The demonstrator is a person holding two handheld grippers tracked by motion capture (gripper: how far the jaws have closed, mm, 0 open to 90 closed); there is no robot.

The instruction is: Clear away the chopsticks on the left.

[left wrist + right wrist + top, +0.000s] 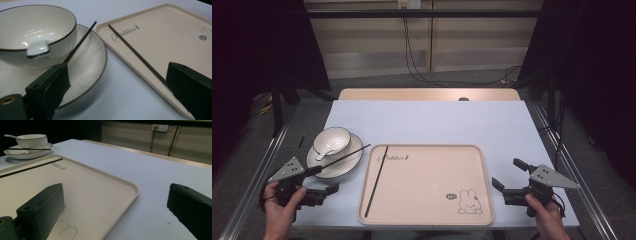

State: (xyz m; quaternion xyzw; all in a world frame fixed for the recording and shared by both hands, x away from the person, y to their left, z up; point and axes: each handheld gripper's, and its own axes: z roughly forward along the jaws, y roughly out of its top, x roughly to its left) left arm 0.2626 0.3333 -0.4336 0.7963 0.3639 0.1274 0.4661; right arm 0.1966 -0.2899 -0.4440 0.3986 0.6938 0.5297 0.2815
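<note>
One chopstick (pixel 376 181) already lies on the tray (pixel 472 155); the left gripper (pixel 330 189), jaws released, judging by its aim must next close on the second chopstick (pixel 343 157) resting across the plate (pixel 354 161); the right gripper (pixel 504 176) waits, jaws apart

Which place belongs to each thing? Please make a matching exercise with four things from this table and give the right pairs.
Things:
1. spoon
2. chopstick on the tray
3. second chopstick
4. bowl

Places:
A. resting across the plate's rim
B. standing on the plate
C. inside the bowl
D. lying along the left side of the tray

Right pairs: 1-C, 2-D, 3-A, 4-B
</note>
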